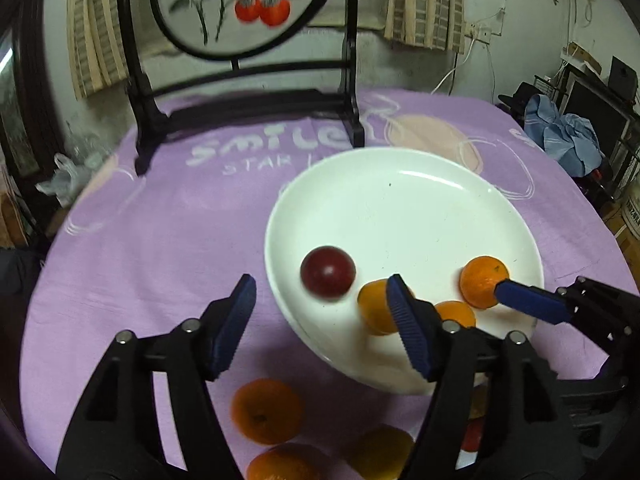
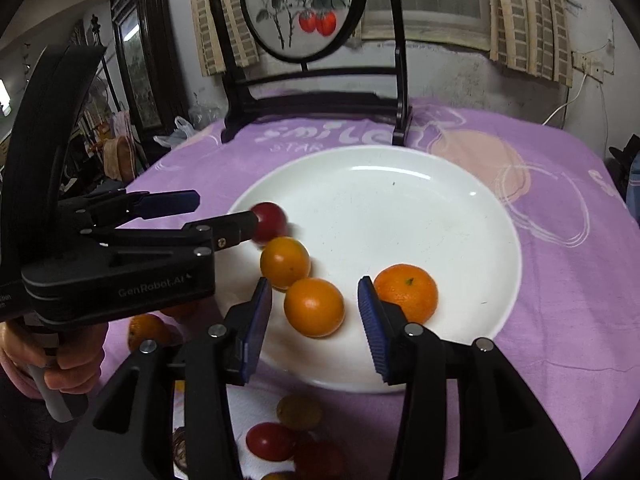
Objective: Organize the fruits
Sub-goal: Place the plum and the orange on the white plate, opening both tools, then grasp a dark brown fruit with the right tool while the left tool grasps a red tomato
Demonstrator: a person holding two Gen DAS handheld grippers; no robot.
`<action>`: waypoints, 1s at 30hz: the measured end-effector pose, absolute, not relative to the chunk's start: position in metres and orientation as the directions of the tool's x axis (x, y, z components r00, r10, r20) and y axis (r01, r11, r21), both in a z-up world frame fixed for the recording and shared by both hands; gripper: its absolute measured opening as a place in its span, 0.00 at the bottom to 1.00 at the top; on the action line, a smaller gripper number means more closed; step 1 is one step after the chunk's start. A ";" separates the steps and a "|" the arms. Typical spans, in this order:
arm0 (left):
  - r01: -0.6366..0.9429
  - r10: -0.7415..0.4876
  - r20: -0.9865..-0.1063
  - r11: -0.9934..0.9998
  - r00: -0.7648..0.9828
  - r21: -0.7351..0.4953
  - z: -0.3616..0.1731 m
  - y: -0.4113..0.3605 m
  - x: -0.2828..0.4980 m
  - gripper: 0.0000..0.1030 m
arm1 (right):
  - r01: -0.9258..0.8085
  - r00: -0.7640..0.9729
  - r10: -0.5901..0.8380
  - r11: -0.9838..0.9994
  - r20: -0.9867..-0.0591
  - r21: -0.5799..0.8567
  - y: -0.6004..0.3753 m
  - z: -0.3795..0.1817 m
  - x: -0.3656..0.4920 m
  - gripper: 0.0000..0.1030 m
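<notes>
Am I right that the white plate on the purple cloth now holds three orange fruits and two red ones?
Not quite: the white plate holds three orange fruits but only one red fruit, as the right wrist view shows. The other red ones lie off the plate on the purple cloth.

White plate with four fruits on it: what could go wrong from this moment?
1. The red fruit looks blurred and lies near the plate rim, so it may roll off.
2. The left claw is open, one finger over an orange; it could knock it.
3. The right claw straddles another orange and may push it.
</notes>
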State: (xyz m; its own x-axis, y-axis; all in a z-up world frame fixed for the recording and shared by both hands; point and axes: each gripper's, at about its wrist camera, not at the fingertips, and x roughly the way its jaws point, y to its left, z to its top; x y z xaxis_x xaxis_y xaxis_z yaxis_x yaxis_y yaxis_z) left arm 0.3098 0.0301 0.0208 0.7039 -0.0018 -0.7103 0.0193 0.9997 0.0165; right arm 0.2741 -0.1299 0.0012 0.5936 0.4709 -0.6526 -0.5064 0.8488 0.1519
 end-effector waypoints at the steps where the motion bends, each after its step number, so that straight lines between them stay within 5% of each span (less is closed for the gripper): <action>1: 0.015 0.005 -0.700 1.000 0.714 0.022 0.025 0.030 0.305 0.75 | -0.507 0.602 0.475 0.849 -0.642 0.152 -0.132 0.004 0.269 0.44; 10: -0.029 0.092 -0.617 0.993 0.781 0.112 0.039 0.024 0.237 0.95 | -0.533 0.610 0.516 0.829 -0.601 0.170 -0.150 0.011 0.217 0.46; 30: -0.066 0.031 -0.677 0.997 0.735 -0.027 0.005 0.083 0.143 0.98 | -0.616 0.475 0.485 0.779 -0.734 0.115 -0.150 -0.023 0.133 0.46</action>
State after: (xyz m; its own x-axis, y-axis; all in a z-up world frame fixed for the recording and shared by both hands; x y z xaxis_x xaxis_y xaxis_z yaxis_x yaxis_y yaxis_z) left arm 0.1429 0.0834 0.0055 0.7352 0.0309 -0.6771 -0.0664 0.9974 -0.0266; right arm 0.1330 -0.1495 -0.0234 0.4750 0.4847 -0.7345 -0.6165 0.7789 0.1153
